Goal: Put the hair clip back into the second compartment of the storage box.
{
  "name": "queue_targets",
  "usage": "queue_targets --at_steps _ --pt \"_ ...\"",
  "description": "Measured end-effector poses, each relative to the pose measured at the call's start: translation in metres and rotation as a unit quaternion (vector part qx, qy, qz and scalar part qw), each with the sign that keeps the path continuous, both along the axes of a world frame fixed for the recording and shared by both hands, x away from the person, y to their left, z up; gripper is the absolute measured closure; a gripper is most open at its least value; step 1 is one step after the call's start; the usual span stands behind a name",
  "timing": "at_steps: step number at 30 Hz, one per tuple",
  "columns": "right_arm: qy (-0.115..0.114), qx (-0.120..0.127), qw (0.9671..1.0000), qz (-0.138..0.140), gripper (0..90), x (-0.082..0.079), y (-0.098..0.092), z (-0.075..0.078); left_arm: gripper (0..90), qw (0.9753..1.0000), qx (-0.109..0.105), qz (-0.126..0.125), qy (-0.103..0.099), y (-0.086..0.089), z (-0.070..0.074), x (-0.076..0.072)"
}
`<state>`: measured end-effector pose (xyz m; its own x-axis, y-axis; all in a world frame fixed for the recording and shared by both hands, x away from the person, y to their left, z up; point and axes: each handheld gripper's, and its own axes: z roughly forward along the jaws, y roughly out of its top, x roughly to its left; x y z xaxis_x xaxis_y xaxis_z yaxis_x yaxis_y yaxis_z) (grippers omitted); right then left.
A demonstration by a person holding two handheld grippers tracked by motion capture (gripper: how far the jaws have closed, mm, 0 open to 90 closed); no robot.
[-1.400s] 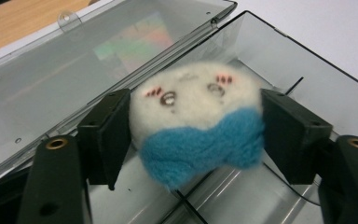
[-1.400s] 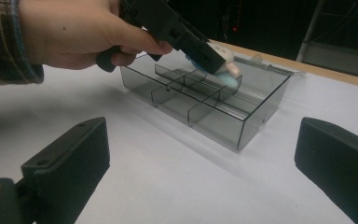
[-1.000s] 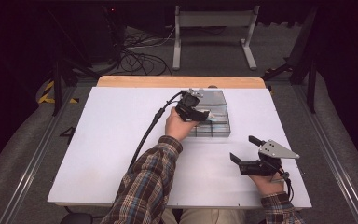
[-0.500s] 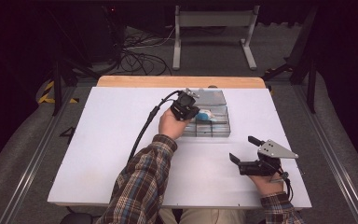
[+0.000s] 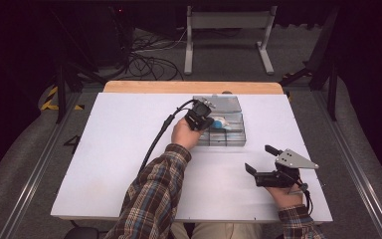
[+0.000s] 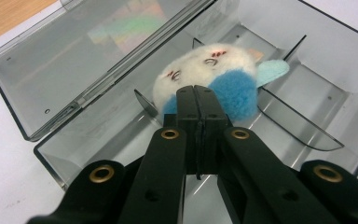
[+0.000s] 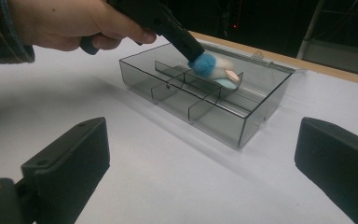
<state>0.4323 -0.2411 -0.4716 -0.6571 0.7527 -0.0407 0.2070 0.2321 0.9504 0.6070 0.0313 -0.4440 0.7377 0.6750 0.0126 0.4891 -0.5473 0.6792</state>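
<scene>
Left gripper (image 6: pixel 196 100) is pressing clenched jaws against the plush toy (image 6: pixel 214 77) in the compartment box (image 6: pixel 307 60) — right gripper (image 7: pixel 200 172) is idling, jaws released.

surface: white table (image 5: pixel 129 164) | on it: clear compartment box (image 5: pixel 231 137), lid open

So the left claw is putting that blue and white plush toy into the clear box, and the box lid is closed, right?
Not quite: the lid is open, folded back flat behind the clear box, as the left gripper view shows. The left claw is shut at the blue and white plush toy, which sits inside the box.
</scene>
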Motion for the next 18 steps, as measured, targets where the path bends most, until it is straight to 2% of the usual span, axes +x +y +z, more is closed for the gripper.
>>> queue_targets --at_steps 4,10,18 --pt "0.001 0.000 1.0000 -0.001 4.1 0.0001 0.0000 0.0000 89.9 1.0000 -0.003 0.003 0.005 -0.0023 -0.0031 0.0021" --pt "0.002 0.001 1.0000 -0.001 4.1 0.0002 -0.0002 -0.0001 89.9 0.9999 0.007 0.001 0.011 -0.0080 -0.0103 0.0040" --pt "0.003 0.001 1.0000 -0.001 4.1 0.0002 -0.0002 -0.0001 89.9 1.0000 0.006 0.003 0.006 -0.0034 -0.0063 0.0039"
